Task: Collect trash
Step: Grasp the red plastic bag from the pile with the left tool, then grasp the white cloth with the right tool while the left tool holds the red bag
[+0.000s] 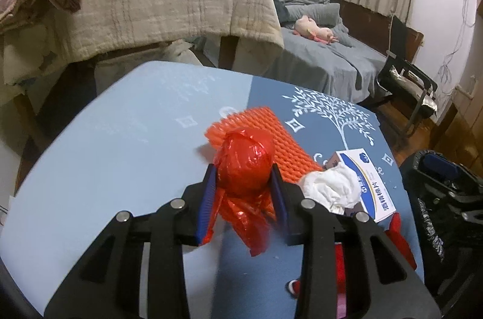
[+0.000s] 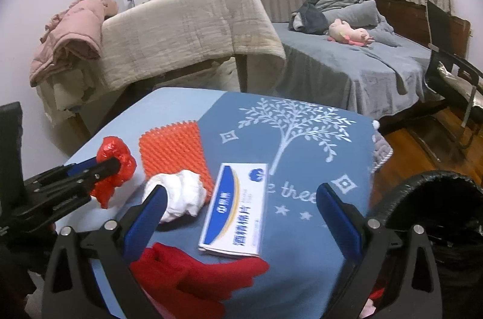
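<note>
The left hand-held gripper (image 1: pixel 244 177) is clenched on a crumpled red plastic bag (image 1: pixel 244 165), its blue pads pressing the wad from both sides while loose tails of the plastic hang down between the fingers. In the right wrist view the same left hand-held gripper (image 2: pixel 116 165) shows at the left, with the red plastic bag (image 2: pixel 116 156) held above the pale blue part of the surface (image 2: pixel 169 110). Just beyond the bag an orange foam fruit net (image 1: pixel 271 135) lies flat on the surface (image 1: pixel 120 138), across the line where the light blue cloth meets the darker blue cloth with a white tree print. A crumpled white tissue (image 1: pixel 330 186) sits at the near corner of the net, touching a blue and white cardboard box (image 1: pixel 368 183) printed with Chinese characters. The right hand-held gripper (image 2: pixel 241 198) is released, its blue fingers spread wide, one near the crumpled white tissue (image 2: pixel 181 195) and the other well to the right of the blue and white cardboard box (image 2: pixel 237 207), which lies between them. A red cloth (image 2: pixel 193 273) lies at the near edge of the surface, just below the box. A black bin lined with a black bag (image 2: pixel 422 198) stands beside the surface at the right. Behind are a chair draped with a beige blanket (image 2: pixel 187 26) and a bed (image 2: pixel 347 59) with a pink plush toy (image 2: pixel 350 35).
</note>
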A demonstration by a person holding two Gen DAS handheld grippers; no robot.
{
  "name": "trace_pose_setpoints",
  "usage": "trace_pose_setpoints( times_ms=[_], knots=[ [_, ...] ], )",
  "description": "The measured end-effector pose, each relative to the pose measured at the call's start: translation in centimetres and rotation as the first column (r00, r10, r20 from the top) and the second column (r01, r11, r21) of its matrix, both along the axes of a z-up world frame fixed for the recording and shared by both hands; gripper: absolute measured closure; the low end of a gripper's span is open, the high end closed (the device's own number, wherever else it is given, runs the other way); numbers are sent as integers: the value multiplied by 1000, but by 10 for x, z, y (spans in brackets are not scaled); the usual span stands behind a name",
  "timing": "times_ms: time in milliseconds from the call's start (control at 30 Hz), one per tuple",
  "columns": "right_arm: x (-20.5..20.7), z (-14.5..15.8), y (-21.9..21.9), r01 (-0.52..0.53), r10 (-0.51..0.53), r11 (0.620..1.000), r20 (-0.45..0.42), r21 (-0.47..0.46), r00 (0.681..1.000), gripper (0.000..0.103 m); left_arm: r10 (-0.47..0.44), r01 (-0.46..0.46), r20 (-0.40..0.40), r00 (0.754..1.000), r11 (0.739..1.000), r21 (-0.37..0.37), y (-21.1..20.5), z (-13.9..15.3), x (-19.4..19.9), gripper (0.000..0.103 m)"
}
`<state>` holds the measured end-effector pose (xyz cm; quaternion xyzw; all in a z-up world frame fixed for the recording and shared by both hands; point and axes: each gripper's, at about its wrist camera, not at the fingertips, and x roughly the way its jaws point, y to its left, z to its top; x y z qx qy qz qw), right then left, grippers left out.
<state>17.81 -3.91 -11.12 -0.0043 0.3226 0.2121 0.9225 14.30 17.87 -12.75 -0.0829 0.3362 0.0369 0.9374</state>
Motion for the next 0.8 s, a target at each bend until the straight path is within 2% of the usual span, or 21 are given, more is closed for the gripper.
trace_pose_setpoints(
  times_ms=[467, 800],
  knots=[
    [12, -25, 54, -90, 90, 996, -61, 1, 994, 7, 59, -59, -13, 998, 997, 40, 32, -2, -12, 69],
    [15, -40, 75, -139, 135, 990, -110, -33, 985, 22, 80, -80, -14, 997, 996, 36, 46, -3, -15, 69]
  ],
)
